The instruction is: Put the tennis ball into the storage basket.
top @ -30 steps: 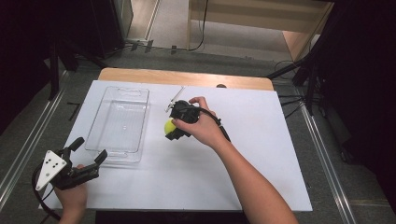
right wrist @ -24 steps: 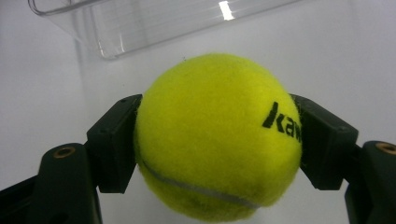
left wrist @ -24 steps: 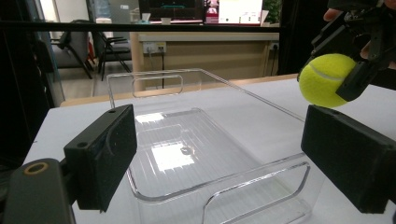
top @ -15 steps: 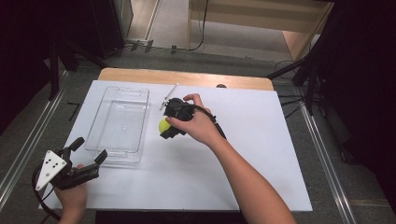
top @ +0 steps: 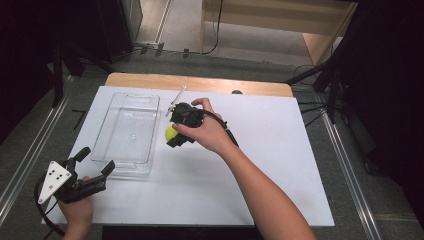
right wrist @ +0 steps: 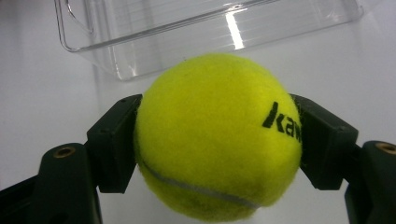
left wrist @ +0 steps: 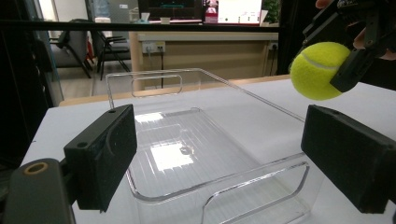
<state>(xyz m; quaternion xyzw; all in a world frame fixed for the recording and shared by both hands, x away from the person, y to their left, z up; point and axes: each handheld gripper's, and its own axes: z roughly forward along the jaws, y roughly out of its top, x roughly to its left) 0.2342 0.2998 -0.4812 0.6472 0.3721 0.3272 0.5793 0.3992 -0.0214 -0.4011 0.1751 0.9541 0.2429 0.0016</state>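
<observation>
Two claws flank the clear tray [top: 126, 131]: right claw [top: 173, 135] clamps a tennis ball [top: 171, 132] just beside it, left claw [top: 94, 164] gapes wide at its near end.

Grey floor [top: 175, 30] w/ cables lying beyond table; wooden desk [left wrist: 205, 51], chairs [left wrist: 100, 46] & lit screens [left wrist: 238, 10] sitting ahead of left tool.

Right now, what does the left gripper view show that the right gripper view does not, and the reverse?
Left gripper view alone: the left gripper with jaws wide apart, framing the near end of the clear tray, and a room with a desk behind. Right gripper view alone: the right gripper with jaws pressed on both sides of the tennis ball, with black lettering on it. Both: ball, tray, white table.
</observation>
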